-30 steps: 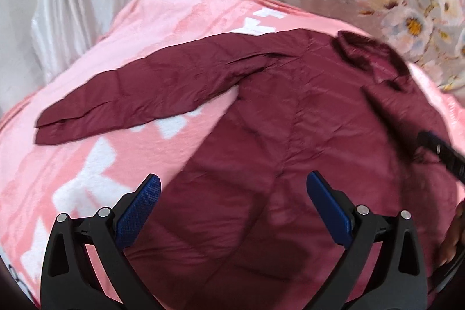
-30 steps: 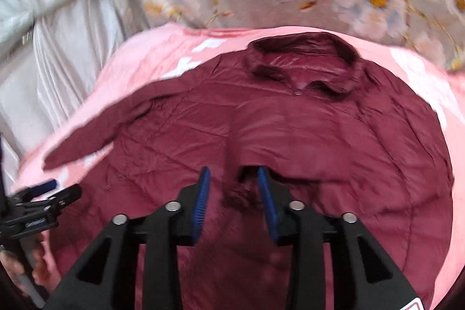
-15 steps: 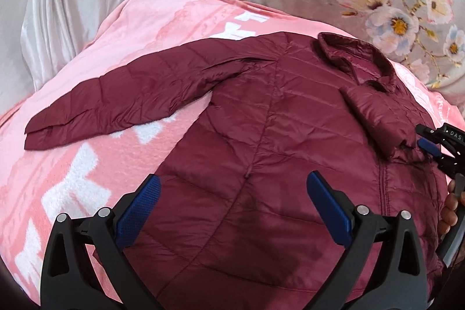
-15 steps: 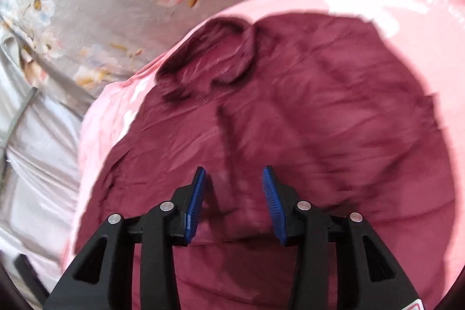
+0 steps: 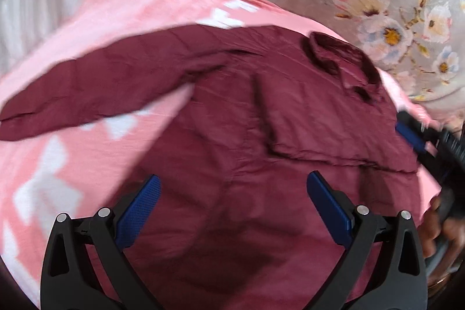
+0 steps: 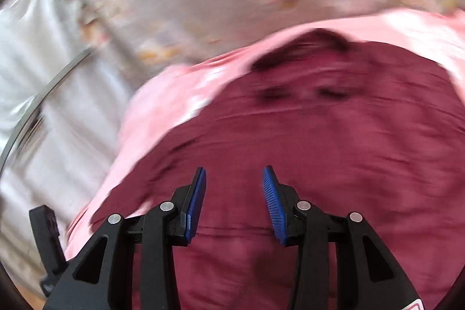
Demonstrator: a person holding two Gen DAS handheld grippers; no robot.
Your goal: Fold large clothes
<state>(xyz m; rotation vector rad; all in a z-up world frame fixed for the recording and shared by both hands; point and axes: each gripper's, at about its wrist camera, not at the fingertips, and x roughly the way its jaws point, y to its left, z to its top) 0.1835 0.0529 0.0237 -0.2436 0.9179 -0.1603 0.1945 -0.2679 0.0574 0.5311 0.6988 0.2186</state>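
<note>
A maroon quilted jacket lay spread on a pink blanket across a bed, its collar at the far end near flowered bedding. One sleeve stretched out to the left over the blanket, while the other sleeve lay folded across the chest, its cuff near the middle of the body. By that showing, the fold stood part-way: one sleeve was in, the other and the body remained. The next move likely called for taking the outstretched sleeve near its cuff and carrying it across the front without dragging the whole garment, whose slick fabric might slide on the blanket.

The left hand-held gripper hovered over the jacket's near half with its blue pads spread wide and nothing between them. The right hand-held gripper hung over the jacket's right side, its pads parted about halfway and pinching nothing; whether its tips brushed the cloth could not be told through the blur. In the left view it appeared at the jacket's right edge, with a person's fingers wrapped round its handle. Pale curtain fabric hung beyond the bed on the left.
</note>
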